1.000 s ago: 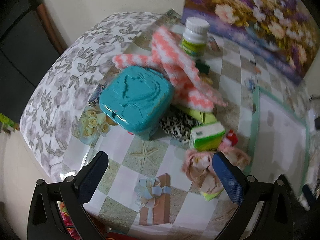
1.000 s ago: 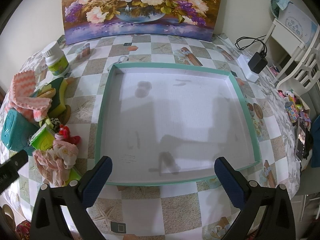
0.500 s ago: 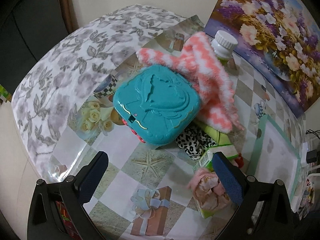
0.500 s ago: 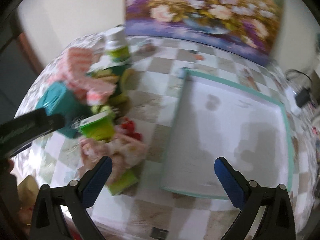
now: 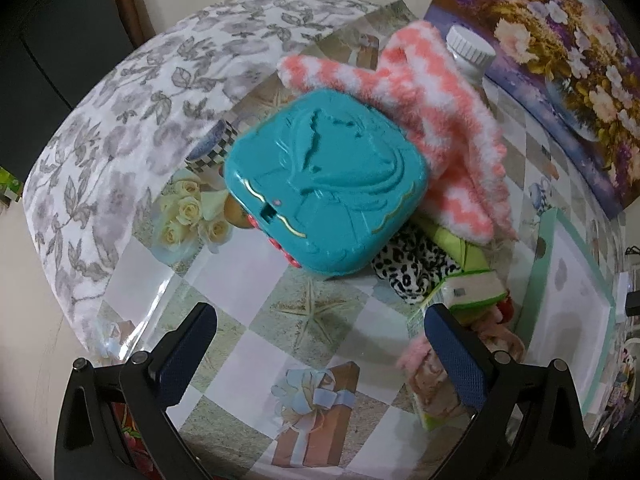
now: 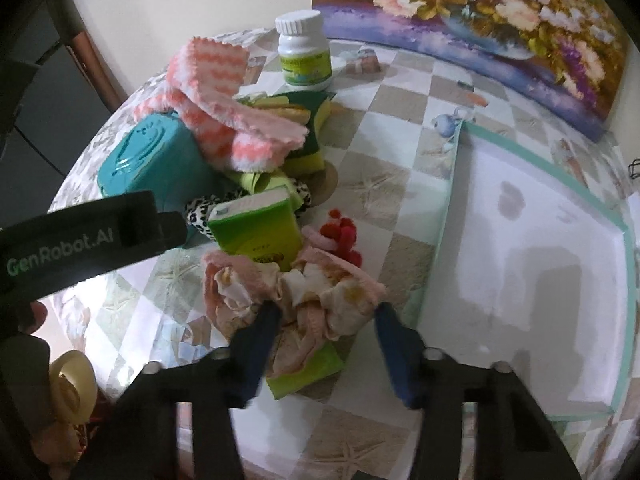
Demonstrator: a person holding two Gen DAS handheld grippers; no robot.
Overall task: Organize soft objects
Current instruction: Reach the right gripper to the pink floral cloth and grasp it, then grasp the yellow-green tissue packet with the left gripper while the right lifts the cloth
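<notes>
A pile of soft things lies left of a white tray with a teal rim point(image 6: 452, 184). A crumpled pink cloth point(image 6: 316, 288) lies at the front of the pile on a green pad. My right gripper point(image 6: 326, 314) is open, its fingers on either side of that pink cloth. A pink-and-white fuzzy towel point(image 5: 448, 120) drapes over a teal plastic case point(image 5: 324, 188); it also shows in the right wrist view point(image 6: 224, 100). A leopard-print cloth point(image 5: 408, 268) lies beside the case. My left gripper point(image 5: 320, 340) is open and empty above the table, short of the teal case.
A green tissue pack point(image 6: 260, 228), red pompoms point(image 6: 344, 236), yellow-green sponges point(image 6: 304, 120) and a white pill bottle point(image 6: 304, 52) sit in the pile. A flower painting point(image 6: 480, 12) leans at the back. The table edge drops off at left point(image 5: 80, 184).
My right gripper has swung left from over the tray to the pile and narrowed around the pink cloth. My left gripper has drifted closer to the teal case.
</notes>
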